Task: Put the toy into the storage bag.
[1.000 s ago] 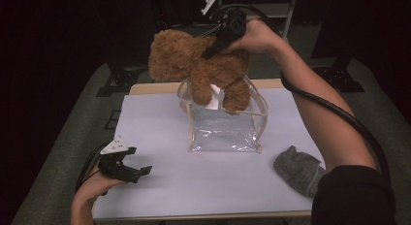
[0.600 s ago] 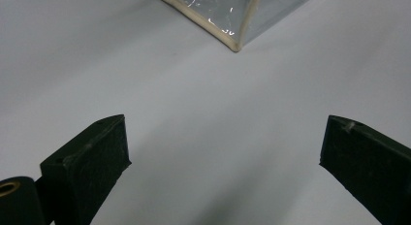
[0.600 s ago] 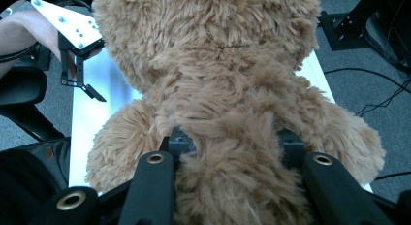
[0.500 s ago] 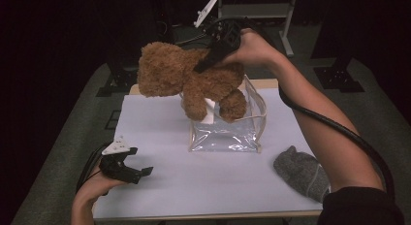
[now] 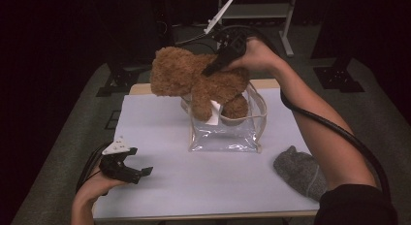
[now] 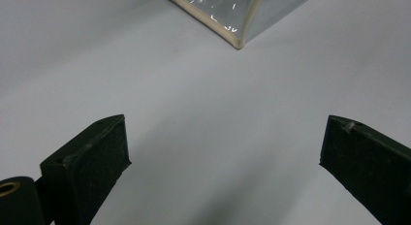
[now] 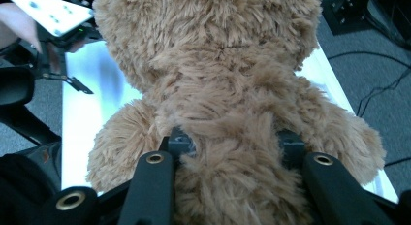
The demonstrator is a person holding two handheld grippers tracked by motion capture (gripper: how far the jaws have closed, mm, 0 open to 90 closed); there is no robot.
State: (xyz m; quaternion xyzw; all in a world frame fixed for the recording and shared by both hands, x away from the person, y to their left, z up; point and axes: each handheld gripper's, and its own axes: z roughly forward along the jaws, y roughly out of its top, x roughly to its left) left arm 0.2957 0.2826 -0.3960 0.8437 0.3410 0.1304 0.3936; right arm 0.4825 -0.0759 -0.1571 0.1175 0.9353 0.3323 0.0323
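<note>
Trouble is looming mostly at the bag's mouth. The right gripper is pinching the bear by the plush of its back, jaws sunk into the fur, and is holding it over the clear bag, which is standing near the middle of the table toward the far edge. The bear's legs are dangling at the bag's rim, with a white tag hanging between them. Since the bear is looking wider than the opening, a leg is likely catching on the rim and tipping or dragging the bag. Nothing is bracing the bag: the left gripper is resting wide open and empty near the front left corner, well apart. Fur alone is a shallow grip, so the bear may be slipping free. A grey cloth is lying by the right edge.
</note>
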